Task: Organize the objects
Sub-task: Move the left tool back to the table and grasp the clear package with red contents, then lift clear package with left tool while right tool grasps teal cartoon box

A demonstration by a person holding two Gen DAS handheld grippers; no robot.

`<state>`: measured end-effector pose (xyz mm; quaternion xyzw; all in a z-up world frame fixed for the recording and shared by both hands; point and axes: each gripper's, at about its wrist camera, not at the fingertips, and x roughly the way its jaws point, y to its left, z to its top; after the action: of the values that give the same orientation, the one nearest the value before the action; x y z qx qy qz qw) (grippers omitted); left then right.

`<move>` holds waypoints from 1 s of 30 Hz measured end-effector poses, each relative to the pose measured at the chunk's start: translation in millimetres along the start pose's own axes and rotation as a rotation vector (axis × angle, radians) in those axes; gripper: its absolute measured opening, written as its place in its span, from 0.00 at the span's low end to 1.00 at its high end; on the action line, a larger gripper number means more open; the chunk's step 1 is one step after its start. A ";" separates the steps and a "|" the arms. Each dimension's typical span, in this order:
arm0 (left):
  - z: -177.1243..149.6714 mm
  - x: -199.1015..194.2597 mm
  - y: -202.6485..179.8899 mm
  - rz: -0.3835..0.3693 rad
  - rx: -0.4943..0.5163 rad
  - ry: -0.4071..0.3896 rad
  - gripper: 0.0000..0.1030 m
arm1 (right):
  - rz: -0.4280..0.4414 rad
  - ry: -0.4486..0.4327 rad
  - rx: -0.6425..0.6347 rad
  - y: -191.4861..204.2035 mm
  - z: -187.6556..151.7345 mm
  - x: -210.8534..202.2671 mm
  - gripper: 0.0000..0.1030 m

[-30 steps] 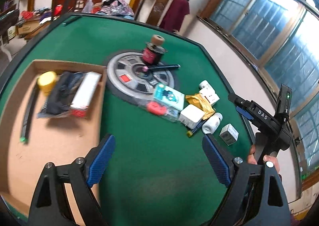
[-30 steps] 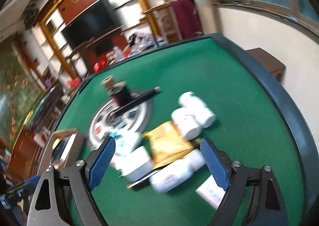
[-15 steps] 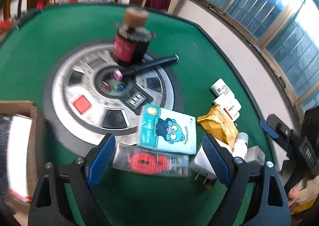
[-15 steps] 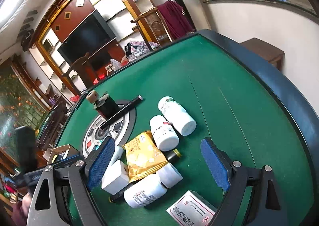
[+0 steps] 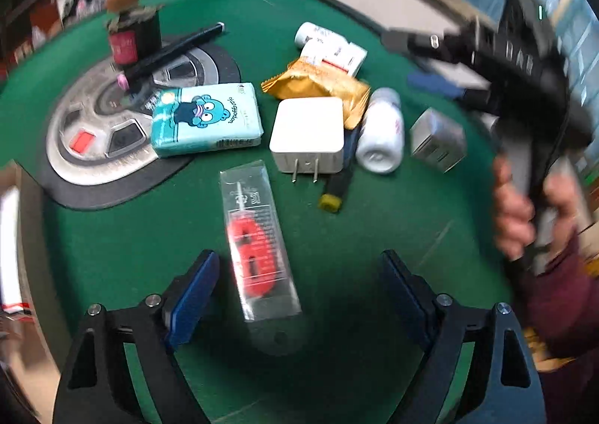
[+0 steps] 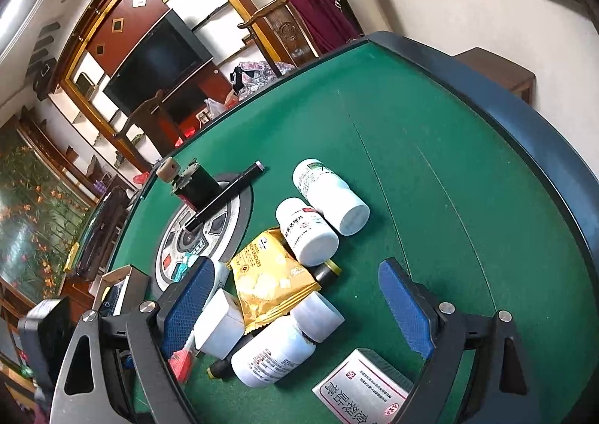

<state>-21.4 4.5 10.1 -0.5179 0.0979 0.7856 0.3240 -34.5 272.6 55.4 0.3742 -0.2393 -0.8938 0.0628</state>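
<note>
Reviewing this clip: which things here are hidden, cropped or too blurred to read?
- Dark pen, left wrist view: mostly hidden under the white charger.
- Silver box, right wrist view: cut off by the bottom edge.
- Cardboard box, right wrist view: contents too small, partly behind the right gripper.
- Right gripper, left wrist view: motion-blurred.
- Left gripper: jaws closing around the clear packet, contact unclear.

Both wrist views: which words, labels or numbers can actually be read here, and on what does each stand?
"hangyodon", sideways on the blue tissue pack.
"BISCUIT CRACKERS", roughly, on the yellow snack bag; small, uncertain.
Chinese print on the silver box: upside down, not legible.
Chinese labels on the white bottles: too small.
Print on the clear packet with the red item: blurred.
Marks on the round grey panel: blurred.
</note>
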 end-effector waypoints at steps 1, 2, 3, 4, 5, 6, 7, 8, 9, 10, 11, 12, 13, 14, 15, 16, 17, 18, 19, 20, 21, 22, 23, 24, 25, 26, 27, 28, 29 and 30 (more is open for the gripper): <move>0.1 2.1 -2.2 0.026 0.007 0.002 0.77 | -0.003 0.000 -0.004 0.8 -0.8 0.3 0.90; 0.4 3.1 -1.7 0.052 0.006 -0.005 0.76 | -0.007 -0.001 -0.007 1.0 -1.3 0.1 0.90; 1.3 4.1 -0.8 0.071 -0.005 -0.007 0.74 | -0.013 -0.003 -0.011 1.4 -1.5 0.8 0.90; 2.0 3.7 0.0 0.085 -0.012 -0.014 0.72 | -0.018 -0.006 -0.013 1.5 -1.6 0.8 0.90; 2.7 4.4 -0.3 0.107 -0.022 -0.022 0.71 | -0.020 -0.008 -0.013 1.5 -1.5 0.6 0.90; 3.6 3.7 1.4 0.121 -0.028 -0.028 0.68 | -0.019 -0.009 -0.012 1.2 -1.2 0.6 0.90; 3.2 3.6 0.8 0.148 -0.041 -0.041 0.63 | -0.020 -0.010 -0.010 1.0 -1.0 0.7 0.90; 2.4 3.1 -0.1 0.169 -0.048 -0.049 0.59 | -0.023 -0.011 -0.010 0.7 -0.9 0.6 0.90; 1.0 1.8 -1.8 0.195 -0.053 -0.061 0.41 | -0.026 -0.011 -0.010 0.5 -0.7 0.7 0.90; 1.1 0.2 -3.2 0.213 -0.061 -0.069 0.26 | -0.029 -0.014 -0.009 0.5 0.0 0.7 0.90; -0.2 -2.8 -1.6 0.195 -0.090 -0.073 0.26 | -0.029 -0.015 -0.006 -0.2 0.2 0.7 0.90; -1.8 -5.3 0.4 0.169 -0.122 -0.081 0.26 | -0.030 -0.016 -0.004 -1.1 0.2 0.1 0.90; -4.9 -8.0 0.8 0.168 -0.139 -0.092 0.25 | -0.031 -0.017 -0.004 -1.5 0.1 0.0 0.90; -8.7 -11.7 0.4 0.173 -0.148 -0.108 0.25 | -0.033 -0.019 -0.005 -1.6 0.0 0.0 0.90; -9.2 -12.3 -1.5 0.167 -0.162 -0.124 0.25 | -0.031 -0.020 -0.007 -1.6 0.0 -0.2 0.90; -12.5 -17.0 -1.0 0.152 -0.179 -0.140 0.26 | -0.031 -0.022 -0.009 -1.3 -0.3 -0.4 0.90; -16.4 -23.6 -0.7 0.136 -0.198 -0.161 0.26 | -0.035 -0.023 -0.014 -0.8 -0.6 -0.2 0.90; -19.5 -30.0 -1.8 0.128 -0.212 -0.185 0.26 | -0.038 -0.022 -0.018 -0.1 -0.9 0.1 0.90; -22.5 -37.1 -2.9 0.126 -0.224 -0.209 0.26 | -0.036 -0.022 -0.022 0.5 -1.3 0.3 0.90; -26.6 -46.2 -3.4 0.120 -0.240 -0.233 0.26 | -0.033 -0.022 -0.028 1.7 -1.7 0.3 0.90; -29.8 -53.6 -4.1 0.113 -0.255 -0.255 0.26 | -0.033 -0.022 -0.036 3.6 -2.2 0.3 0.90; -37.3 -67.1 -4.2 0.107 -0.271 -0.288 0.26 | -0.032 -0.023 -0.049 5.9 -3.3 0.3 0.90; -41.2 -74.5 -5.1 0.108 -0.277 -0.307 0.26 | -0.030 -0.023 -0.059 8.3 -4.2 0.3 0.90; -46.5 -83.7 -6.0 0.113 -0.285 -0.328 0.26 | -0.028 -0.025 -0.076 12.1 -5.6 -0.1 0.90; -54.0 -94.0 -5.2 0.115 -0.295 -0.347 0.26 | -0.032 -0.030 -0.097 16.4 -7.1 -0.5 0.90; -61.9 -104.8 -3.0 0.115 -0.307 -0.366 0.26 | -0.047 -0.033 -0.117 21.6 -8.9 -0.7 0.90; -68.6 -114.3 0.7 0.118 -0.321 -0.381 0.26 | -0.057 -0.029 -0.121 26.2 -10.3 -1.4 0.90; -75.9 -123.5 4.0 0.125 -0.338 -0.394 0.26 | -0.048 -0.022 -0.119 30.8 -11.4 -3.1 0.90; -84.2 -133.8 9.8 0.127 -0.361 -0.410 0.26 | -0.024 -0.012 -0.126 39.0 -12.1 -6.0 0.90; -90.6 -141.3 17.9 0.125 -0.386 -0.427 0.26 | -0.016 -0.009 -0.136 44.8 -12.8 -8.1 0.90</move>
<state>71.5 -111.3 90.5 -0.3859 -0.0920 0.8993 0.1839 -22.7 230.8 74.1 0.3669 -0.1752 -0.9101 0.0800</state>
